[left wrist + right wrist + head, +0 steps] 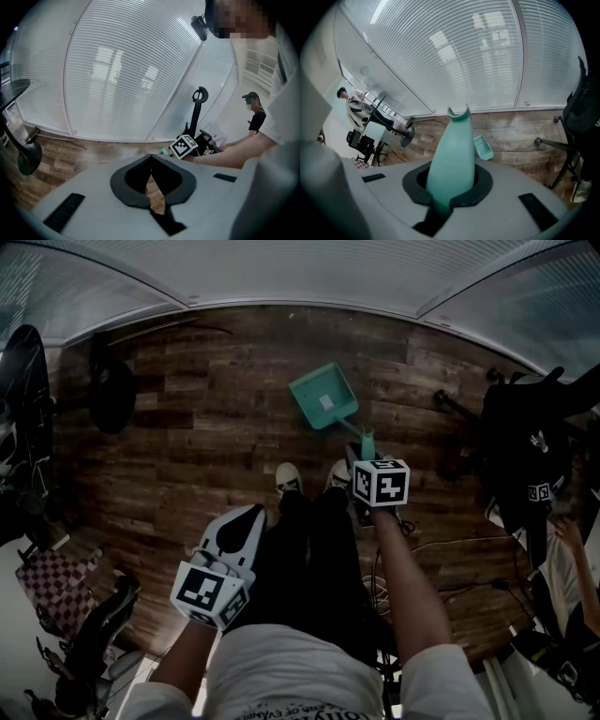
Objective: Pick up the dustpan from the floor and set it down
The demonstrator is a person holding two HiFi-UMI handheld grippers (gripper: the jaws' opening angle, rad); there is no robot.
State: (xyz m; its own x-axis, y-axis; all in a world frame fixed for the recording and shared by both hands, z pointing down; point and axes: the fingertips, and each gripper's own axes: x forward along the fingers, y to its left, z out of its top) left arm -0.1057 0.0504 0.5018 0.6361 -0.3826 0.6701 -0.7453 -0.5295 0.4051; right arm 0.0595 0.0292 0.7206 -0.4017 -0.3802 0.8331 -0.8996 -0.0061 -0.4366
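Observation:
A teal dustpan (323, 397) lies low over the wooden floor ahead of my feet; whether it touches the boards I cannot tell. Its long teal handle (452, 150) runs back from the pan (483, 146) into my right gripper (362, 459), which is shut on the handle. The handle stands between the dark pads (480, 185) and fills the gap. My left gripper (246, 517) hangs lower left, beside my leg, away from the dustpan. In the left gripper view its tips (151, 159) meet with nothing between them.
A black stand with a round base (111, 395) is at the left. An office chair base (553, 143) and dark gear (525, 446) sit at the right, with cables (450, 568) on the floor. Another person (574, 563) is at the far right. A ribbed white wall (454, 56) closes the far side.

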